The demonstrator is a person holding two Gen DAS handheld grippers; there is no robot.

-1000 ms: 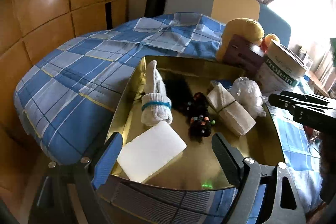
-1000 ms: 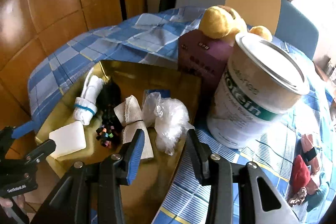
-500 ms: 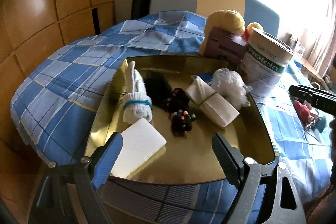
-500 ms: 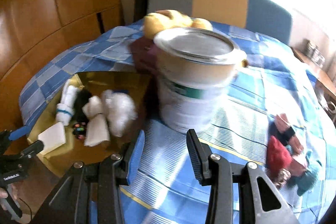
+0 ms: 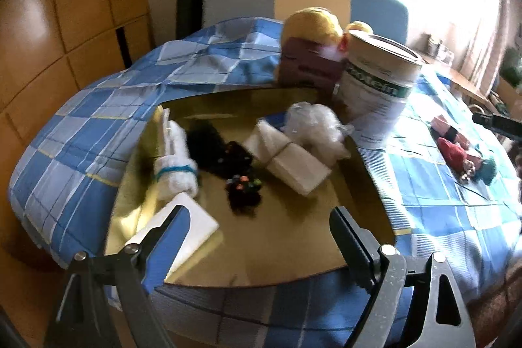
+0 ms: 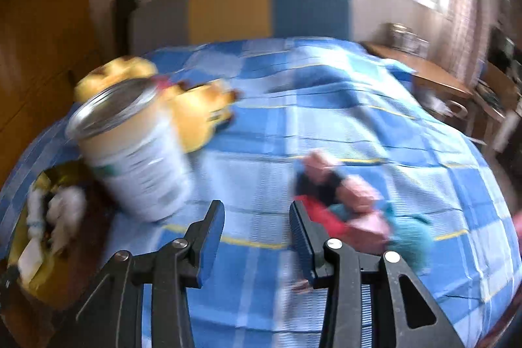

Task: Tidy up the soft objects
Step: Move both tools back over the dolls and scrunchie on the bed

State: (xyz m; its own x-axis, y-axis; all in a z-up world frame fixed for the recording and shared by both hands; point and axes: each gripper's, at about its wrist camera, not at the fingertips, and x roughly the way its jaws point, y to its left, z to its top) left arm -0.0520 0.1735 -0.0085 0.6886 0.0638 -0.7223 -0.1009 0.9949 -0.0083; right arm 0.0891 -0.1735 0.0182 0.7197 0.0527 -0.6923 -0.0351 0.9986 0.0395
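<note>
Probably the main risk is with the right gripper (image 6: 257, 225): its jaws stand partly apart with nothing between them, and the small heap of soft items (image 6: 359, 211) (red, pink and teal) lies on the blue checked cloth (image 6: 326, 126) just beside its right finger, not between the fingers, so a closing now could catch only cloth or push the heap away. The protein can (image 6: 137, 152) stands near and could be knocked. The left gripper (image 5: 259, 237) is wide open and empty, above the near edge of the gold tray (image 5: 293, 256). Only the left view shows sharply the tray's contents: the rolled white cloth (image 5: 176, 165), the black hair ties (image 5: 238, 172), the folded bundle (image 5: 290, 162). The right view is blurred there.
</note>
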